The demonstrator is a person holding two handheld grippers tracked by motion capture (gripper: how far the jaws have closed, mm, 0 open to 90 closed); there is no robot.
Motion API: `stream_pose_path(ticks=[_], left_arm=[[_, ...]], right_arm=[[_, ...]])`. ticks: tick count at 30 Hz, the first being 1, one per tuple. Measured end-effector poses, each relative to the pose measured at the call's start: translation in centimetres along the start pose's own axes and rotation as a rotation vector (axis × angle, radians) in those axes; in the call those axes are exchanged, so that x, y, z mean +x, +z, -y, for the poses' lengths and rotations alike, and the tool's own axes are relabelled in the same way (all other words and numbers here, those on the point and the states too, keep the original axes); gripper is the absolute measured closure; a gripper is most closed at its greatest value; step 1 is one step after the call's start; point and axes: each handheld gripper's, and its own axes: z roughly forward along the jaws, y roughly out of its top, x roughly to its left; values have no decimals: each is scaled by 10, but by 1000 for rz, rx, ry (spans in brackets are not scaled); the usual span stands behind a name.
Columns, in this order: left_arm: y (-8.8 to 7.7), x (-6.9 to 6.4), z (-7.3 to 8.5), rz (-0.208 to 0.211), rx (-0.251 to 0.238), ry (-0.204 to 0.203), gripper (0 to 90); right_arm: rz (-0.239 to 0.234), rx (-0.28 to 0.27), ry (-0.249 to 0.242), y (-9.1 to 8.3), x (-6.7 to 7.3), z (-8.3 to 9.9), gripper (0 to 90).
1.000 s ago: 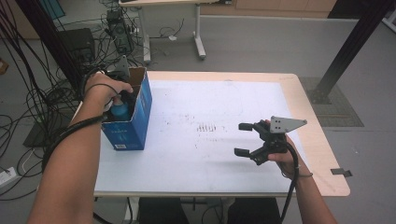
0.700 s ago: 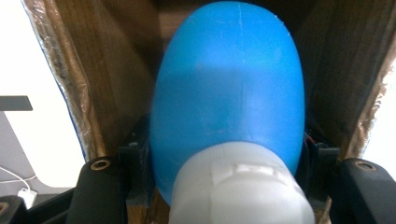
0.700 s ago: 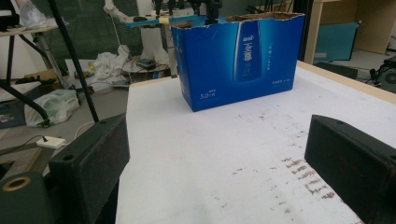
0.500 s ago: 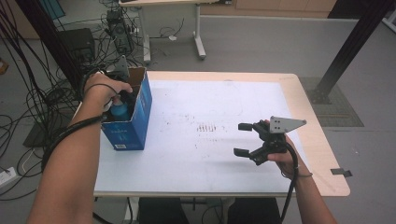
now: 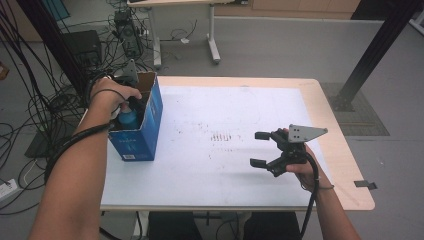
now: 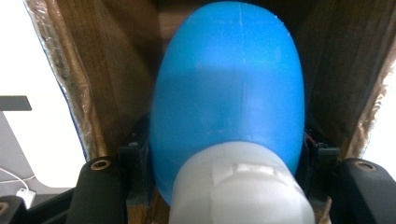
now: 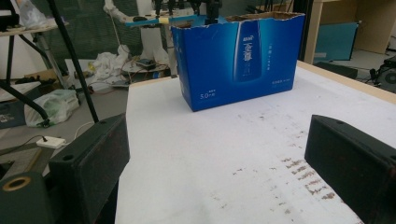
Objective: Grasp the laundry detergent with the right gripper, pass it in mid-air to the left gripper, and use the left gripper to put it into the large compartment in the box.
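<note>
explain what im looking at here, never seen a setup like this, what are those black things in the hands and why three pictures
A person at a table holds a hand-held gripper in each hand: a tool with two black jaws. The high view looks down from above the table. The other two pictures come from cameras riding on the grippers, looking along their jaws.

On the white tabletop stands an open blue box, near the left edge. The left hand-held gripper reaches down into it and is shut on a blue bottle with a white cap; the left gripper view shows the bottle between the box's brown inner walls.

The right hand-held gripper hovers open over the table, holding nothing. Its view looks across the tabletop at the box.
</note>
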Motion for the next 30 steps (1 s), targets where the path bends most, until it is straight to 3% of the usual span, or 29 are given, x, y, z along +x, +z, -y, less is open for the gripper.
stream_pose_path(ticks=[30], left_arm=[[1, 0, 0, -1, 4, -6, 370]], right_arm=[[1, -6, -1, -1, 1, 0, 65]])
